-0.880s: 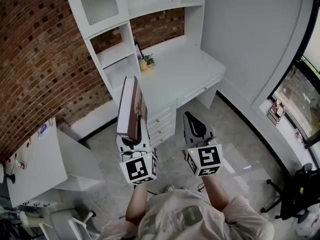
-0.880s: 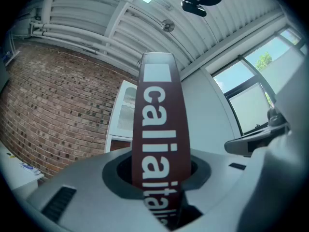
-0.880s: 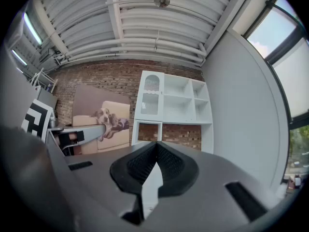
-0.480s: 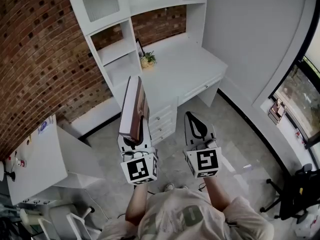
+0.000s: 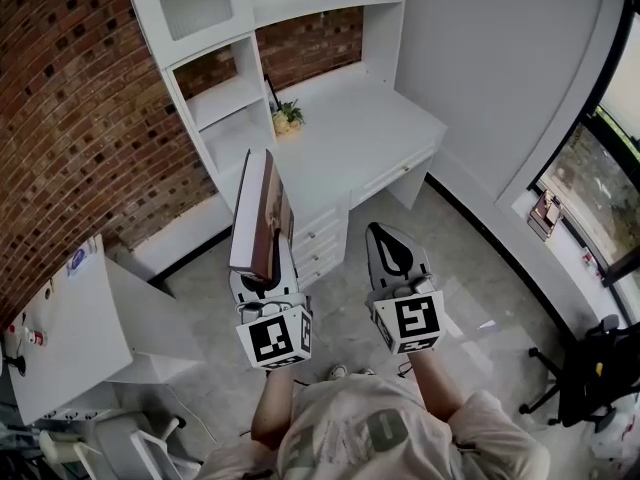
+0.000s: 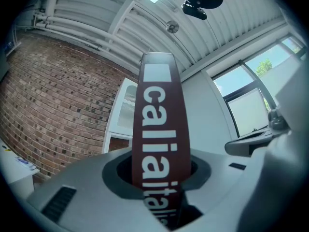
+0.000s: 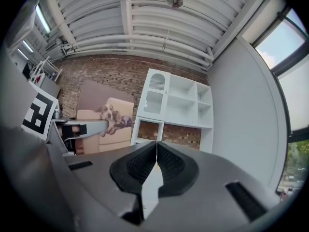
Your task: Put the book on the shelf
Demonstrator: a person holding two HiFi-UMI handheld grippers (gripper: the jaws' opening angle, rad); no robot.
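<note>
White shelf unit (image 5: 228, 100) stands ahead over worktop (image 5: 350, 143), brick wall (image 5: 80, 118) behind. We hold book (image 5: 262, 206) vert., spine toward us, clamped in left tool (image 5: 262, 268), well short of shelf unit, likely for edge-on entry. Right tool (image 5: 385, 236): jaws together, nothing btwn, parked alongside.

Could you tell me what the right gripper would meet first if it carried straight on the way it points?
The right gripper would most likely reach the white desk first; the way looks free, though depth is unclear.
</note>
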